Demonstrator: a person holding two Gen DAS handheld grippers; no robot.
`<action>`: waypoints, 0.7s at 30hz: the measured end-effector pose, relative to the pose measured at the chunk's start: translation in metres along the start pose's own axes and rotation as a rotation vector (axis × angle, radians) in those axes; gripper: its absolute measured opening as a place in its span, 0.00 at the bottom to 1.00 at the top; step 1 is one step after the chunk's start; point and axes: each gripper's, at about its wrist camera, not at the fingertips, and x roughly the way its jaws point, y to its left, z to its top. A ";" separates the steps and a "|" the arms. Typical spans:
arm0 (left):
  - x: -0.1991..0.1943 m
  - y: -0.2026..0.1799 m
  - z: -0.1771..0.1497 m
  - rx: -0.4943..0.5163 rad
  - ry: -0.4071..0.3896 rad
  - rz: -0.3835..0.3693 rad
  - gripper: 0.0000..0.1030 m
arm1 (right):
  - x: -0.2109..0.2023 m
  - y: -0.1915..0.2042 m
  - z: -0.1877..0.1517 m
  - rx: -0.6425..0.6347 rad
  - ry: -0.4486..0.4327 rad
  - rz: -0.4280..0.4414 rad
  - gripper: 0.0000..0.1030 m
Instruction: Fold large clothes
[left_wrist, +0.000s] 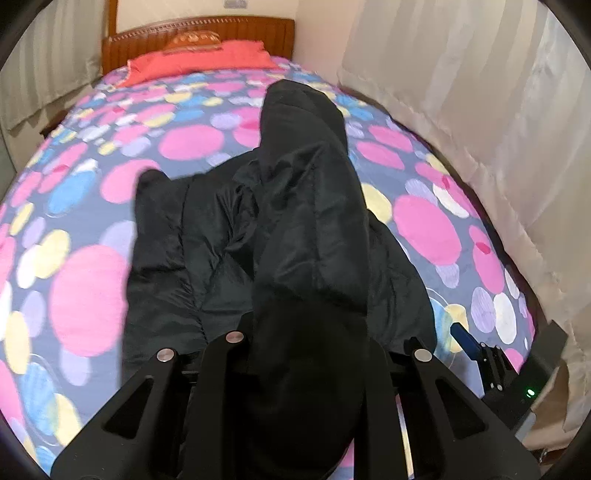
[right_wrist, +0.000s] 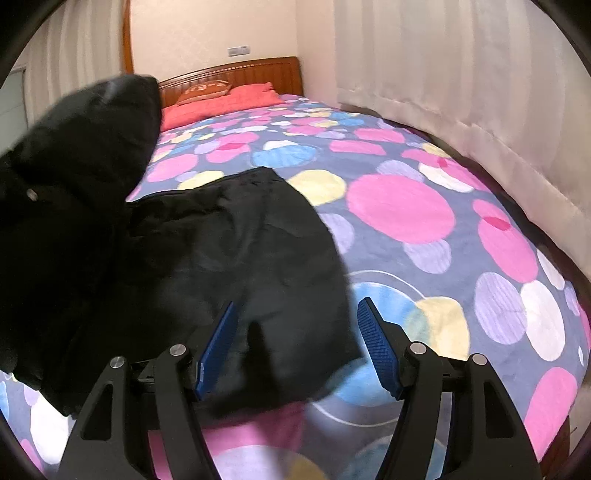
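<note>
Standing by the bed (right_wrist: 406, 206), I'd say the folding has barely started. The black jacket (left_wrist: 295, 229) lies rumpled across the middle of the dotted bedspread, with nothing squared up yet. The left tongs (left_wrist: 306, 369) are clamped on a bunched part of it, lifting a strip that fills the lower centre of that view. The right tongs (right_wrist: 299, 343) are spread wide over the jacket's near edge, gripping nothing. Pretty much every fold is left.
</note>
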 end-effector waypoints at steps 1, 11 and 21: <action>0.009 -0.006 -0.001 0.001 0.009 -0.002 0.17 | 0.000 -0.004 -0.001 0.004 0.002 -0.006 0.65; 0.061 -0.032 -0.021 0.010 0.032 0.008 0.17 | 0.007 -0.022 -0.007 0.035 0.029 -0.034 0.65; -0.006 -0.036 -0.019 0.006 -0.093 -0.024 0.49 | 0.007 -0.015 -0.005 -0.001 0.030 -0.061 0.65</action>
